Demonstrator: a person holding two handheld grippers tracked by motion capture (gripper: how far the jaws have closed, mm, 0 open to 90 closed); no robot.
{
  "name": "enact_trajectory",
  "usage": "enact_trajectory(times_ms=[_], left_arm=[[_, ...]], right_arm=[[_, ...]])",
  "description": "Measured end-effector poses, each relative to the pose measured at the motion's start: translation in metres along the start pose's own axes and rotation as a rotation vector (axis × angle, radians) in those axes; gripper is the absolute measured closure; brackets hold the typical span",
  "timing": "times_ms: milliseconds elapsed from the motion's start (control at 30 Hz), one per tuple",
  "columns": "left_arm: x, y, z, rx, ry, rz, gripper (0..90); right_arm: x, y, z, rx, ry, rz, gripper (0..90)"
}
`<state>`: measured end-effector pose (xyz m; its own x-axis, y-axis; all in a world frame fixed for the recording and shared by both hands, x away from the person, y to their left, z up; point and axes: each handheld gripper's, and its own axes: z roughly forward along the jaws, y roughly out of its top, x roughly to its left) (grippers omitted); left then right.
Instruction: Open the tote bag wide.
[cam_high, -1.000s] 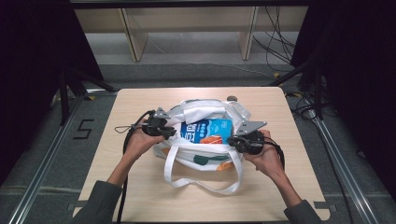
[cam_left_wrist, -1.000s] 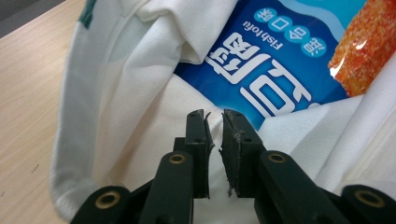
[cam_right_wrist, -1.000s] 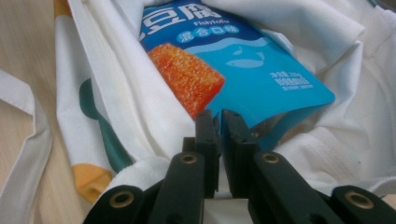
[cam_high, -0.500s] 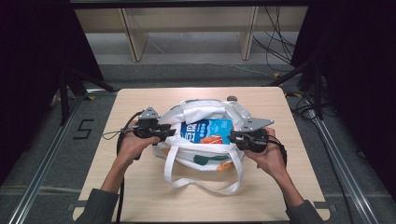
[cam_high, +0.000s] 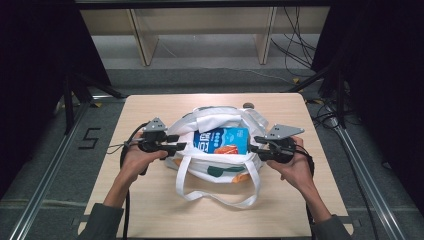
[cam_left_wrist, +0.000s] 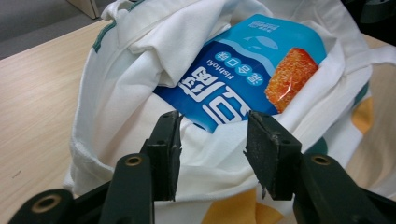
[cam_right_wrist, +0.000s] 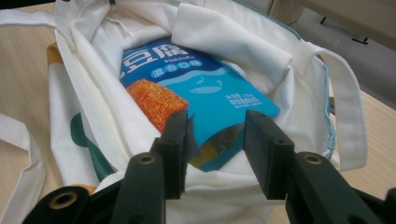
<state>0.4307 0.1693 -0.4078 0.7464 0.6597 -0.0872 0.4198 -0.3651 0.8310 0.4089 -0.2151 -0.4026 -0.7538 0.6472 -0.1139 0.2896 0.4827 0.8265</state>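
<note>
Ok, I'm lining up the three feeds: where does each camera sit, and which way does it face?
High view: fixed above the person's side, looking forward and down on the table; forearms, hands, left hand-held gripper and right hand-held gripper show.
Left gripper view: rides the left hand-held gripper, facing the white tote bag; own open jaws show.
Right gripper view: rides the right hand-held gripper, facing the bag's opening; own open jaws show.
Shared: all three show the blue snack packet in the bag.
</note>
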Motion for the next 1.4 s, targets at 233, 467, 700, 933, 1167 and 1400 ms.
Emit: enact_trajectory(times_ms=[233, 467, 700, 933, 1167, 1400], left_arm=[[-0.004, -0.001, -0.004, -0.027, 0.016, -0.024, 40.6], [-0.006, 0.000, -0.012, -0.034, 0.014, -0.035, 34.9], [-0.009, -0.002, -0.015, -0.031, 0.021, -0.042, 31.5], [-0.010, -0.007, -0.018, -0.022, 0.029, -0.041, 29.7], [-0.015, -0.015, -0.024, -0.020, 0.042, -0.029, 28.6], [-0.021, -0.027, -0.030, -0.030, 0.042, -0.033, 27.7]], right_arm=[[0.000, 0.001, -0.005, -0.013, -0.004, 0.011, 51.4], [-0.001, 0.001, -0.010, -0.030, -0.031, 0.023, 45.8], [-0.003, -0.002, -0.015, -0.050, -0.056, 0.044, 43.6], [-0.003, -0.004, -0.018, -0.036, -0.055, 0.049, 40.5], [0.000, -0.006, -0.021, -0.049, -0.073, 0.072, 37.9], [0.003, -0.009, -0.026, -0.041, -0.068, 0.064, 35.6]])
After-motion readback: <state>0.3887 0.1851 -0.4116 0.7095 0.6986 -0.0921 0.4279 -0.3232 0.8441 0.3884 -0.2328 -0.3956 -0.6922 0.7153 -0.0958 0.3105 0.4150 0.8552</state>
